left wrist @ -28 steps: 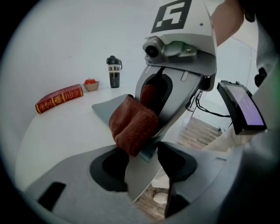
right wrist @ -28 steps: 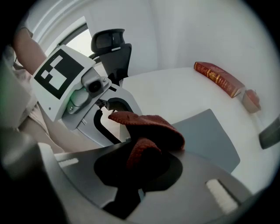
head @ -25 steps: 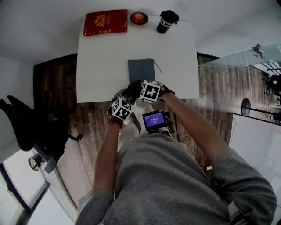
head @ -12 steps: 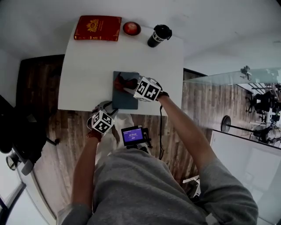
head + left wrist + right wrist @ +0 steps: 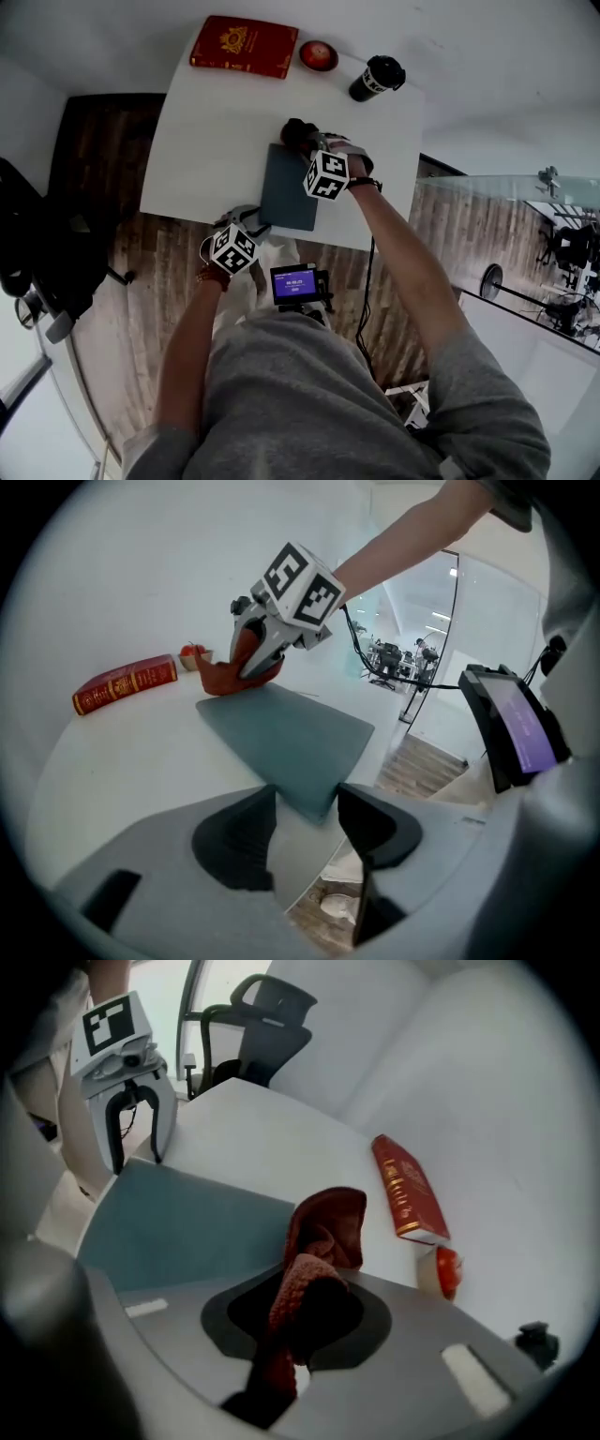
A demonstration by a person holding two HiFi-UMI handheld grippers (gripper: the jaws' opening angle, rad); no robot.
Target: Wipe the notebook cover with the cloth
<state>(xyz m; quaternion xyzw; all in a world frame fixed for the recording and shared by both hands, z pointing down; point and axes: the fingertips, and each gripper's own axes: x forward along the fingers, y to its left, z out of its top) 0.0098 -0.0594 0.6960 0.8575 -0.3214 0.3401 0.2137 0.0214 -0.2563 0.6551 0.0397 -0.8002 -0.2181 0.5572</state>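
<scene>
Risk: notebook (image 5: 289, 187) lies loose on surface (image 5: 206, 141). Left claw (image 5: 305, 803) is spread, notebook's near corner between tips but unpinched, so wipe drag may skid cover. Cloth (image 5: 323, 1232) sits at notebook's far edge and may run off.
Pose: right claw (image 5: 305, 1312) pinching cloth, pitched steeply down, forearm reaching over notebook; left arm bent by near corner.

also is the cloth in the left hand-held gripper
No, the right hand-held gripper pinches the cloth; the left hand-held gripper is open.
</scene>
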